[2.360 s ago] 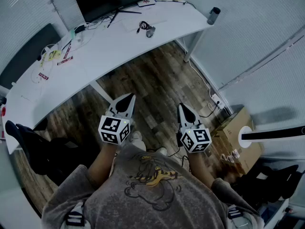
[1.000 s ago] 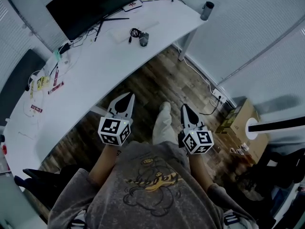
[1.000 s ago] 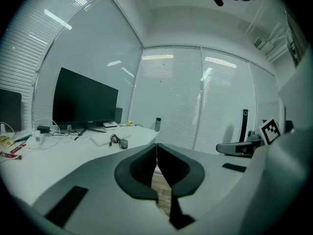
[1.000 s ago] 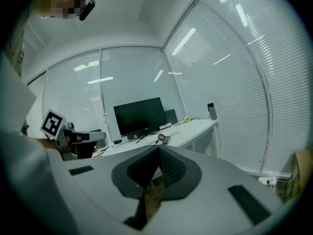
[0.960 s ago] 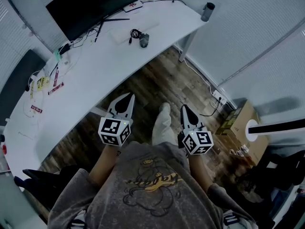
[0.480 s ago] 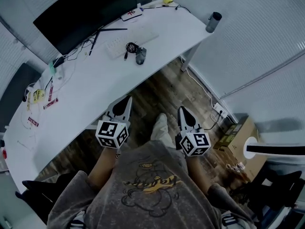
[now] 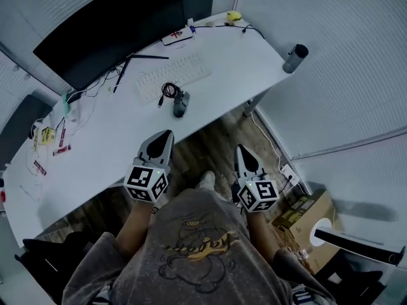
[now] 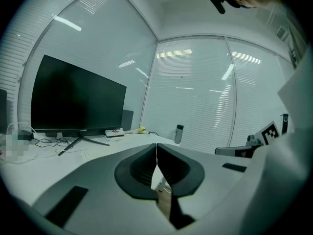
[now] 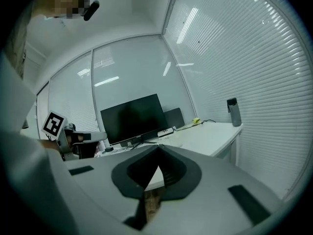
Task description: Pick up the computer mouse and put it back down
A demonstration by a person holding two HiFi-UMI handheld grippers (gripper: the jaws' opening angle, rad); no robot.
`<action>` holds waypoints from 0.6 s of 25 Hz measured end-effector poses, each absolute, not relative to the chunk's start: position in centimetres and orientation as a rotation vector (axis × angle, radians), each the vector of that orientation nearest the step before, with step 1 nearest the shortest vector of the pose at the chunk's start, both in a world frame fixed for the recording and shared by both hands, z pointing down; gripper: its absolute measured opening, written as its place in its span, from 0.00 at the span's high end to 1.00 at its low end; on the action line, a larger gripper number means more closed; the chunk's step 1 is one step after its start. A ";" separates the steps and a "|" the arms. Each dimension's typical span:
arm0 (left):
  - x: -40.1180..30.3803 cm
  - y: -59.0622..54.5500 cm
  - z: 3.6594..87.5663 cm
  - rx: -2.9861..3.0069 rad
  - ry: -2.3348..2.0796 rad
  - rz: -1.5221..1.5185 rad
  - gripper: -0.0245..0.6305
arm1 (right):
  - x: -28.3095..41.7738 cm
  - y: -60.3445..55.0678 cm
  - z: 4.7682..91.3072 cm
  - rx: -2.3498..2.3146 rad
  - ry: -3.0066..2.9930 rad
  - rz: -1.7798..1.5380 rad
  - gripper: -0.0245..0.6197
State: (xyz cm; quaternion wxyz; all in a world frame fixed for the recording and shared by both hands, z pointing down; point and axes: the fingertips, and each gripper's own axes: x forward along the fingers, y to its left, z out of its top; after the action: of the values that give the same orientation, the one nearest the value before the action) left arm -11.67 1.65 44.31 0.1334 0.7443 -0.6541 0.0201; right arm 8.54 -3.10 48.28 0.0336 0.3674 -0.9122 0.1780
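The dark computer mouse [image 7: 180, 105] lies on the white desk [image 7: 235, 56], near its front edge, with its coiled cable [image 7: 168, 91] beside it. My left gripper [image 7: 166, 135] is held in front of the person's body, just short of the desk edge below the mouse, jaws shut and empty. My right gripper [image 7: 240, 150] hangs over the wooden floor to the right, jaws also shut with nothing in them. Both gripper views look level across the desk; the left gripper [image 8: 156, 146] and right gripper [image 9: 158, 148] show closed tips, and the mouse is hidden in both.
A white keyboard [image 7: 173, 76] and a black monitor [image 7: 108, 33] sit behind the mouse. A grey bottle [image 7: 294, 58] stands at the desk's right corner. Cables and small items litter the desk's left part [image 7: 48, 135]. A cardboard box [image 7: 299, 210] sits on the floor at right.
The person has walked toward the desk, so the desk and mouse are now closer in the head view. Both grippers stayed shut in front of the body.
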 end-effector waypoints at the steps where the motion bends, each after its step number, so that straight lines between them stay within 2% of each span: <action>1: -11.8 0.8 44.2 2.150 -1.910 0.055 0.93 | 8.4 -4.1 48.2 1.113 -2.813 0.545 0.95; 15: -12.8 -4.5 43.7 2.071 -2.016 0.065 0.93 | 6.4 -11.3 48.0 0.967 -2.863 0.550 0.95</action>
State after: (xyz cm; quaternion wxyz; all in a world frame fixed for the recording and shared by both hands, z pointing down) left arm -12.85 -4.48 43.74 0.1253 0.7107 -0.6919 0.0222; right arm 6.44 -11.29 48.04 0.0353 0.3145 -0.9315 0.1790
